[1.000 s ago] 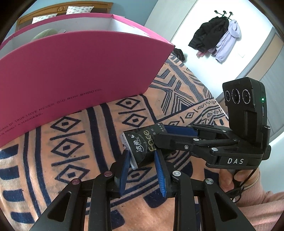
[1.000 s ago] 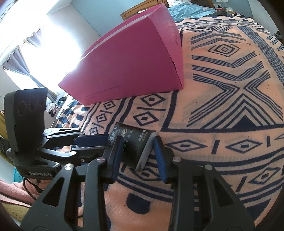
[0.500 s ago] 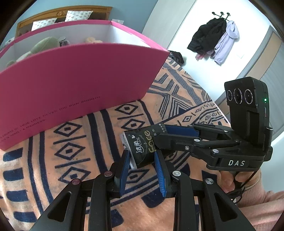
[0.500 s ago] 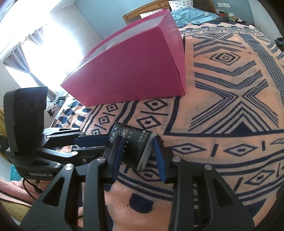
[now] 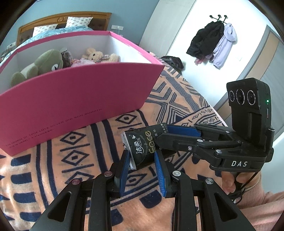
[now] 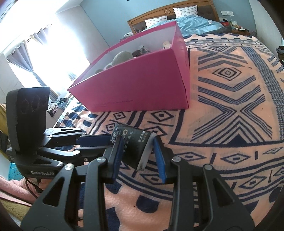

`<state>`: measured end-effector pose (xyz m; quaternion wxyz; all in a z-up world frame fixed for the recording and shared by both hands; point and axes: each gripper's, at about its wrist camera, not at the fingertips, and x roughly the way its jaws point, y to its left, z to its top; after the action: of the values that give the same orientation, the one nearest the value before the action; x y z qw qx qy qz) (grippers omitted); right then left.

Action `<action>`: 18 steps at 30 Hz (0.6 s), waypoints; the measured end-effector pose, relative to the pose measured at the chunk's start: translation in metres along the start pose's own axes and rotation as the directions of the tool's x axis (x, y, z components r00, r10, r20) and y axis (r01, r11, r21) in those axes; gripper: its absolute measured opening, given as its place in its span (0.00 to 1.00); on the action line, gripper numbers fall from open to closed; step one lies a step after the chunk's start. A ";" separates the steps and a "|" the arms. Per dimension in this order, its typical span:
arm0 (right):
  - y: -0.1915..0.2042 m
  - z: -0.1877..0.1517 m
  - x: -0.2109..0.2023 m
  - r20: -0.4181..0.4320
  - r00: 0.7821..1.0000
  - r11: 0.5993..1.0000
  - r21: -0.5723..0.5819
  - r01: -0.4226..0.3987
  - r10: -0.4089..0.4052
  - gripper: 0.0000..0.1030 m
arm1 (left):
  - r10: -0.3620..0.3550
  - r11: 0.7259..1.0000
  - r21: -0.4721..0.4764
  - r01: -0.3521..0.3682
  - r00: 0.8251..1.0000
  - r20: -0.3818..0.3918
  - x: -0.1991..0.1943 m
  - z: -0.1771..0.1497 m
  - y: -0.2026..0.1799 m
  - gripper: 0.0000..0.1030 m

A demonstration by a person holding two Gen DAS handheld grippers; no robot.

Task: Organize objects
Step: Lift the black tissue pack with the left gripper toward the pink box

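A black tissue pack [image 5: 142, 144] marked "Face" hangs in the air above the patterned blanket, held by both grippers. My left gripper [image 5: 142, 166] is shut on its near end. My right gripper [image 6: 137, 153] is shut on its other end, where the pack [image 6: 134, 145] sits between the blue pads. In the left wrist view the right gripper [image 5: 179, 135] reaches in from the right. A pink box [image 5: 79, 96] stands ahead with plush toys [image 5: 46, 62] inside; it also shows in the right wrist view [image 6: 142, 88].
The peach and navy blanket [image 6: 230, 106] covers the bed. Coats [image 5: 213, 42] hang on a wall rack at the right. Pillows and a wooden headboard [image 6: 170, 12] lie beyond the box. A window with curtains [image 6: 32, 53] is at the left.
Both grippers have risen with the tissue pack held between them. The box's open top and the plush toys inside have come into view.
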<state>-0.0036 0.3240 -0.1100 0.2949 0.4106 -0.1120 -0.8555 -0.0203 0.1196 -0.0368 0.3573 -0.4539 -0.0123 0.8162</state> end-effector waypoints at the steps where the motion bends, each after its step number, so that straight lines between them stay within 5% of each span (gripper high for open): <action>1: 0.001 0.001 -0.001 0.003 1.000 1.000 -0.002 0.000 0.000 0.37 | 0.001 1.000 0.001 -0.001 1.000 0.004 -0.001 0.001 0.000 0.27; 18: 0.014 0.017 -0.017 0.056 0.998 0.999 -0.053 0.001 0.002 0.37 | 0.013 1.000 0.023 -0.014 0.999 0.052 -0.018 0.011 -0.007 0.28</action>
<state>-0.0024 0.3216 -0.0822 0.3027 0.3784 -0.0974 -0.8693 -0.0193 0.1176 -0.0149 0.3565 -0.4284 -0.0089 0.8302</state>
